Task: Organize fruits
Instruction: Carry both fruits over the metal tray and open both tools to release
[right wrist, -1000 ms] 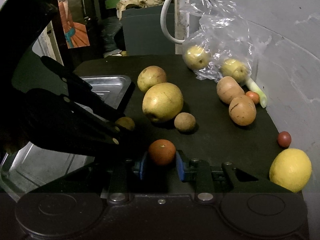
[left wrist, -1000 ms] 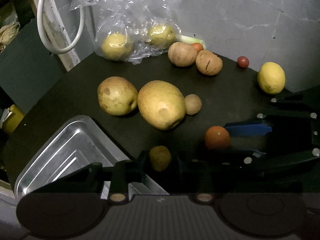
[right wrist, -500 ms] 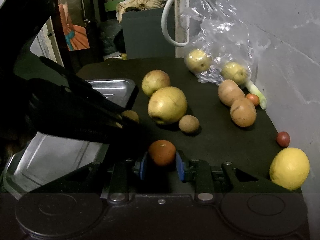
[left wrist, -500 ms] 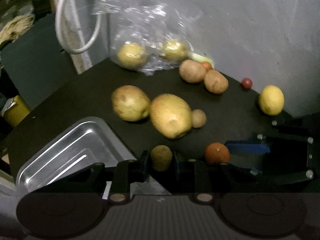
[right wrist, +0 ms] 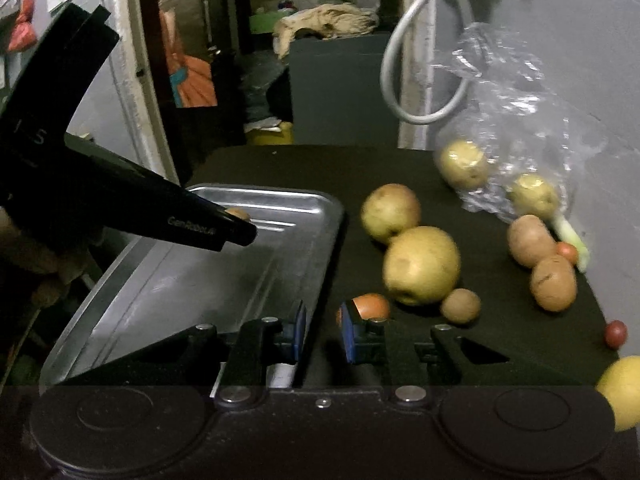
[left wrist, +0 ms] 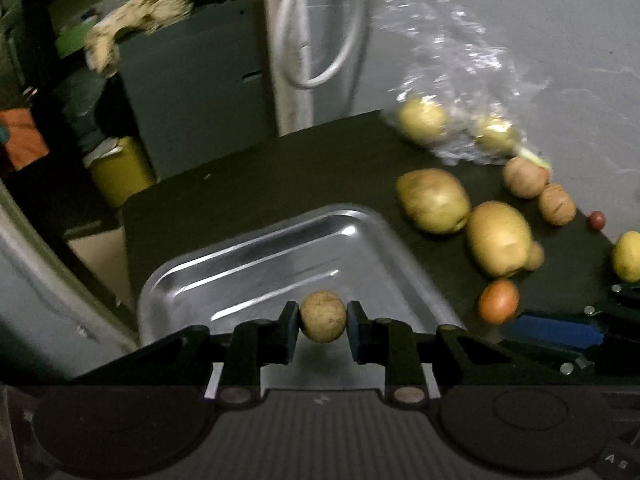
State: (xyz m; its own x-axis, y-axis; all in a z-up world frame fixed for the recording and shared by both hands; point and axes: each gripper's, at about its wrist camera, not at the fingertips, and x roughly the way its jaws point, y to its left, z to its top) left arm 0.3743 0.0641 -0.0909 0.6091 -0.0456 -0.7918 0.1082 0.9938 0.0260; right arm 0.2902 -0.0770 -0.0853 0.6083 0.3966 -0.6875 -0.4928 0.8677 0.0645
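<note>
Tongs on the left (left wrist: 323, 317) gripped a small brown fruit (left wrist: 323, 316) between their pads, held over the metal tray (left wrist: 256, 256); a second earlier they had held it low over the bench (left wrist: 280, 176) beside the tray. Right tongs (right wrist: 323, 327) stood released, nothing between the blue pads, above the tray's edge (right wrist: 332, 240); the orange fruit (right wrist: 370, 305) they had clasped before now lay on the bench just past the right pad. In the right view the left tongs' black body (right wrist: 120, 200) hid part of the tray and bore the faint lettering "GenRobot.AI". Beyond lay two large yellowish fruits (right wrist: 420, 266), touching, and farther back a clear plastic bag (right wrist: 512, 120) with two fruits inside.
</note>
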